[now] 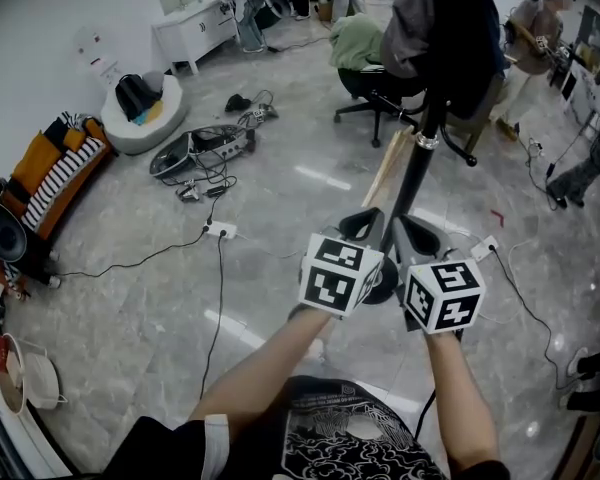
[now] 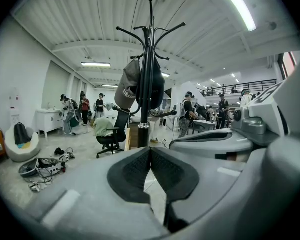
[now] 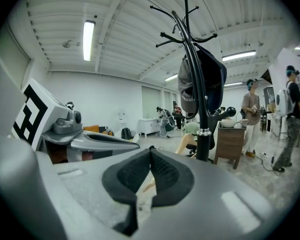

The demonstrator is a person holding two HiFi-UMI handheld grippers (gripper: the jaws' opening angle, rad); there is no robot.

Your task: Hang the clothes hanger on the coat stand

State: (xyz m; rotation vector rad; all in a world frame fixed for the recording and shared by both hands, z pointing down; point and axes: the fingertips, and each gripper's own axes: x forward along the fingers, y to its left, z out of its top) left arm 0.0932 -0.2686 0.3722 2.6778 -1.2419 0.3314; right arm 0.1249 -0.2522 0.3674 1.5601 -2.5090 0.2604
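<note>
The left gripper (image 1: 363, 224) and right gripper (image 1: 418, 234) both have jaws pressed together, holding nothing, close to the black coat stand (image 1: 412, 183) draped with dark clothes (image 1: 450, 28). A pale wooden bar (image 1: 388, 171), possibly the hanger, slants beside its pole.

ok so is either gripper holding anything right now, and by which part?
Nothing held. The left gripper and right gripper are both shut, jaws meeting tip to tip with nothing between. The coat stand is ahead, apart from both.
</note>
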